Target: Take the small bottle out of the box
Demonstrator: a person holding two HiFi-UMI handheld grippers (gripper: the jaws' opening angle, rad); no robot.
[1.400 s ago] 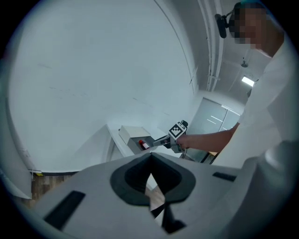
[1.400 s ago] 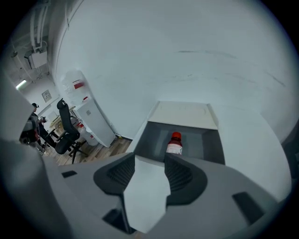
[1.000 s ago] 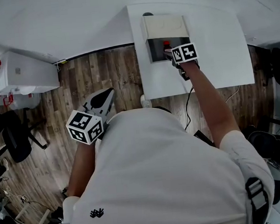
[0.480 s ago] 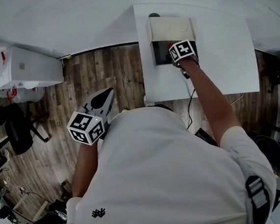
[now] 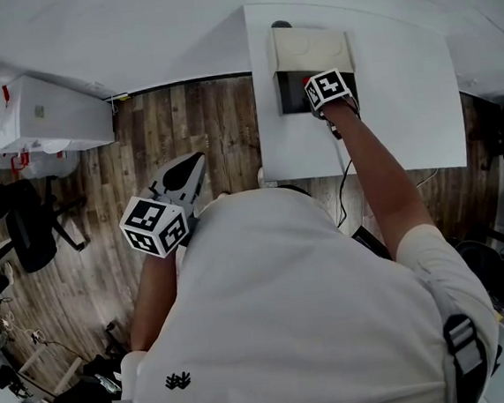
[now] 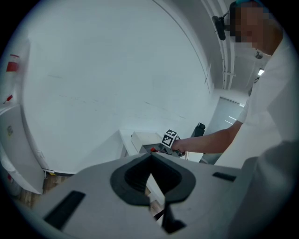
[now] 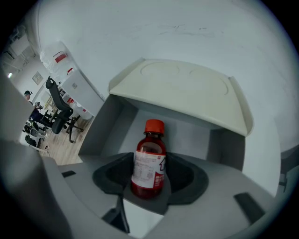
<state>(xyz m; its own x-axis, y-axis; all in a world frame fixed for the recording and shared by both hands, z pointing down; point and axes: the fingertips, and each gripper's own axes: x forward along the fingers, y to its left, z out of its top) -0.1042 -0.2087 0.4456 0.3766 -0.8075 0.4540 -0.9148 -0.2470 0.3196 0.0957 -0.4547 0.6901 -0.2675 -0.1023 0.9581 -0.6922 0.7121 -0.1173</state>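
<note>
The small bottle [image 7: 149, 163], red liquid with a red cap and a white label, stands upright inside the grey box [image 7: 117, 121] under its raised cream lid [image 7: 187, 93]. My right gripper [image 7: 149, 179] reaches into the box; its jaws are closing and the dark pads [image 7: 114, 175] lie against both sides of the bottle. From the head view the box [image 5: 313, 49] sits at the far side of the white table [image 5: 401, 93], with the right gripper [image 5: 314, 93] at its opening and the red cap [image 5: 308, 82] just showing. My left gripper [image 5: 194, 166] hangs shut and empty over the floor.
A cable [image 5: 342, 183] runs from the table's near edge down by my right arm. On the wooden floor to the left stand a white cabinet [image 5: 49, 118] and a black office chair [image 5: 25, 236]. A white wall is behind the table.
The right gripper has pushed a little deeper into the box opening. The left gripper stayed where it was.
</note>
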